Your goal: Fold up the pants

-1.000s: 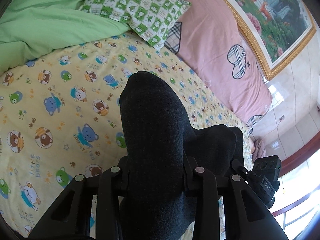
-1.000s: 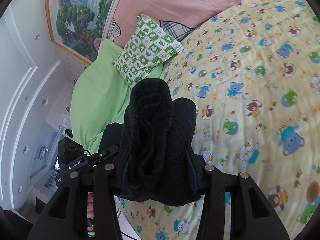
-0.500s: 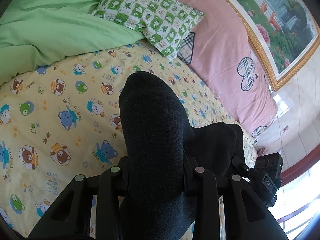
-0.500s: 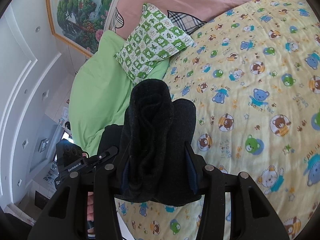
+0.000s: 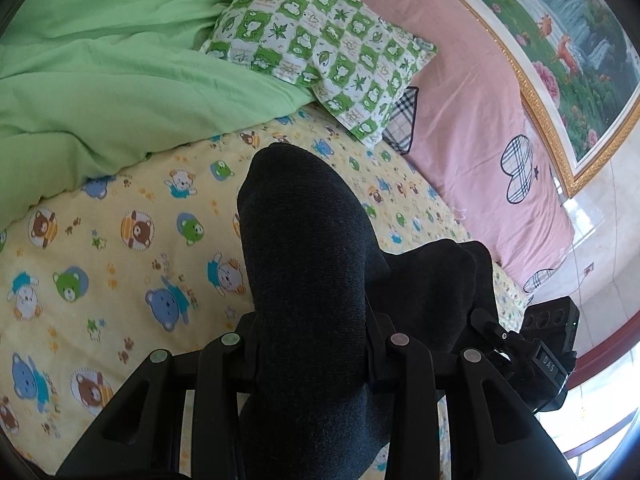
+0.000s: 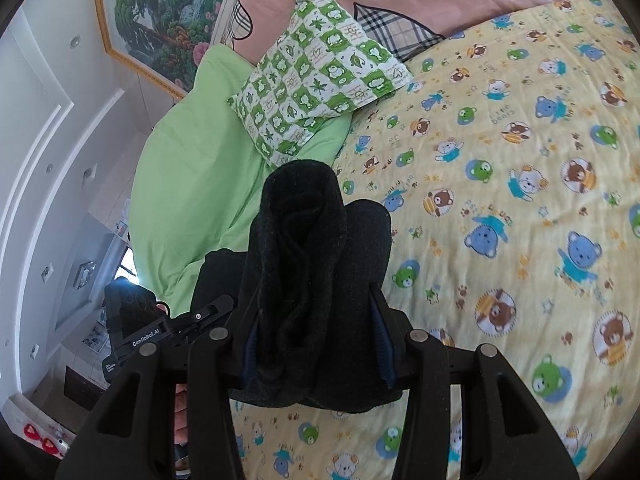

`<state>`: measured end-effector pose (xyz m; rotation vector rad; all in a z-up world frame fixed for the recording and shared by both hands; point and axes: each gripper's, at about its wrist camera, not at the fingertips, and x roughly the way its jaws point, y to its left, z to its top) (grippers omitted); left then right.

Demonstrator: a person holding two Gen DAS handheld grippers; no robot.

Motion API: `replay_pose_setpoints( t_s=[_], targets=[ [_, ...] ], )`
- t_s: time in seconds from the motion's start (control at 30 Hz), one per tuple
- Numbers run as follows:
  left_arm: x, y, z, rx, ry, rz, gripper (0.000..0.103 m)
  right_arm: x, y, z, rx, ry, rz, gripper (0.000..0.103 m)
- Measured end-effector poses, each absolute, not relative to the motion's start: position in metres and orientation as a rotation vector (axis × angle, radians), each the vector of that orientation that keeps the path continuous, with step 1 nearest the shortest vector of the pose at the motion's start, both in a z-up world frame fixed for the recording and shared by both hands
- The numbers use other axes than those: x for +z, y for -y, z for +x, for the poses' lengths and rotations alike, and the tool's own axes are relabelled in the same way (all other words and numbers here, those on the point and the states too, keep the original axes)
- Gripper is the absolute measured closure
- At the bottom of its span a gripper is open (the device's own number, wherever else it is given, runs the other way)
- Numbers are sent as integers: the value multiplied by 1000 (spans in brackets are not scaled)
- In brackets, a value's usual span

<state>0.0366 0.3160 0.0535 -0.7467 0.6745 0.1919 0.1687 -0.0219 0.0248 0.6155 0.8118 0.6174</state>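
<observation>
Bulging between both clamped fingers, dark pants [image 5: 308,264], left gripper [image 5: 310,354], right gripper [image 6: 316,344]

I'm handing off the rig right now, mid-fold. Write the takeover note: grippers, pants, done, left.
Left gripper: jaws shut on a thick bunch of the dark pants.
Right gripper: jaws shut on another bunched part of the pants.
Pants: gathered in both grippers, held over the bear-print sheet; green checked pillow and green duvet lie ahead.
Done: both grips taken.
Left: lay the pants on the sheet, finish the fold, release.
</observation>
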Motion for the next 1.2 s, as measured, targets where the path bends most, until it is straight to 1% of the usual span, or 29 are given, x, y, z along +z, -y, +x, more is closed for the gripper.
replay_pose_setpoints(
  t_s=[0.33, 0.43, 0.53, 0.6, 0.73, 0.9, 0.97, 1.2],
  targets=[
    [36, -329, 53, 229, -707, -721, 68, 10, 8, 198, 582, -848, 557, 55],
    [33, -329, 52, 230, -709, -714, 66, 5, 10, 199, 569, -853, 554, 51],
    [28, -329, 53, 241, -725, -709, 59, 3, 13, 199, 524, -858, 529, 47],
    [24, -330, 54, 248, -730, -710, 52, 2, 16, 199, 501, -859, 506, 47],
    [13, -331, 56, 270, -749, -713, 45, -3, 24, 199, 467, -864, 473, 47],
    [5, -330, 57, 295, -758, -687, 33, -17, 33, 200, 455, -878, 493, 42],
    [9, -328, 55, 310, -760, -664, 30, -20, 37, 198, 456, -877, 513, 41],
    [29, -317, 37, 382, -761, -585, 26, -17, 50, 185, 429, -861, 539, 40]
  ],
)
